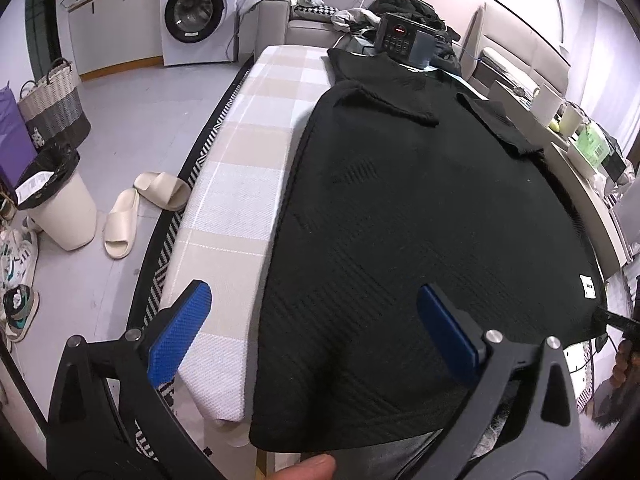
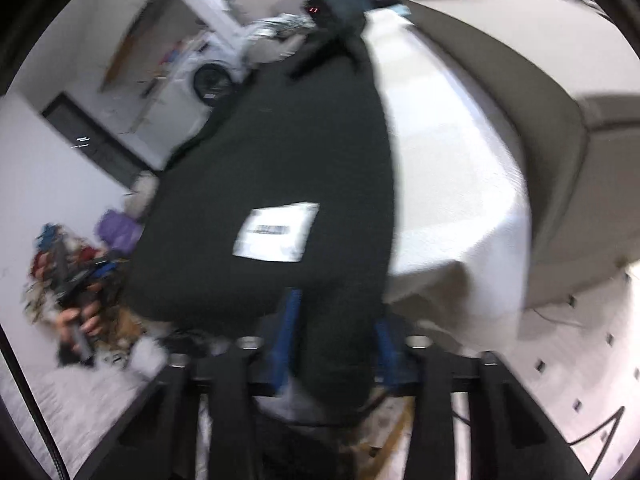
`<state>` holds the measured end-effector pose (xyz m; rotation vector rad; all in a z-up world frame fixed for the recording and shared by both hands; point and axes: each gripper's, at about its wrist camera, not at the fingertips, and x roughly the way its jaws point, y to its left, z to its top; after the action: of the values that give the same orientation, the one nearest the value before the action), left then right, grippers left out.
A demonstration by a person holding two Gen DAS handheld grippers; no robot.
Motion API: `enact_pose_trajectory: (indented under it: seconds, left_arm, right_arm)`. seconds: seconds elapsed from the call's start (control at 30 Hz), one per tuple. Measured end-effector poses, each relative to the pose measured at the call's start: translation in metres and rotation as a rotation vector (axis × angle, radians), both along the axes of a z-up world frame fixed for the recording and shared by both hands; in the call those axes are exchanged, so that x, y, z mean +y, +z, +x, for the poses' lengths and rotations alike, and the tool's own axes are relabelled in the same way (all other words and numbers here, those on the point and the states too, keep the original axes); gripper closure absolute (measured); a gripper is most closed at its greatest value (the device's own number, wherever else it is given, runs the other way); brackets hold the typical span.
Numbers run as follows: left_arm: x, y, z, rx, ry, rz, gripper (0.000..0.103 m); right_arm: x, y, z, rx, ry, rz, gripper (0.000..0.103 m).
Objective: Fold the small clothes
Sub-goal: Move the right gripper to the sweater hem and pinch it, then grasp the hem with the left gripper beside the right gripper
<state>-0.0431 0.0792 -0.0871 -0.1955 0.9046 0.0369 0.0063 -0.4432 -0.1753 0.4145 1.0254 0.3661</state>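
Left wrist view: a black knit garment (image 1: 400,208) lies spread on a checked padded table (image 1: 240,152), its near hem hanging over the edge.

The left gripper (image 1: 314,312) hovers above the garment's near left part with its jaws spread wide and nothing between the blue pads (image 1: 188,320); one pad is over the bare table, the other over the cloth; a collar (image 1: 384,104) lies at the far end; a white label (image 1: 588,286) shows near the right edge; in the blurred right wrist view the right gripper (image 2: 336,328) has its jaws clenched on the garment's near edge, with black cloth bunched between the blue pads (image 2: 286,332); a washing machine (image 1: 196,12) and two slippers (image 1: 140,208) are off to the left.
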Motion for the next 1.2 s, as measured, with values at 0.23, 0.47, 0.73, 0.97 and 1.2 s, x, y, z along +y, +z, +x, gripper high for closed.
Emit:
enact_pose_trajectory:
  seconds: [0.23, 0.47, 0.73, 0.97, 1.2]
  left_arm:
    - [0.006, 0.000, -0.014, 0.021, 0.016, 0.002, 0.001]
    - [-0.005, -0.008, -0.032, 0.055, -0.022, 0.000, 0.005]
    - [-0.006, -0.026, -0.057, 0.150, -0.092, -0.057, 0.036]
    - [-0.002, -0.027, -0.059, 0.118, -0.078, -0.068, 0.059]
    - [-0.016, -0.029, -0.049, 0.074, -0.077, 0.022, 0.083]
  right_arm:
    - [-0.011, 0.035, -0.011, -0.174, -0.083, -0.017, 0.098]
    - [-0.009, 0.037, -0.003, -0.190, -0.101, 0.022, 0.098]
    - [-0.007, 0.041, 0.006, -0.207, -0.095, 0.030, 0.098]
    - [-0.009, 0.041, -0.003, -0.216, -0.086, 0.039, 0.098]
    - [-0.008, 0.038, -0.002, -0.232, -0.084, 0.045, 0.098]
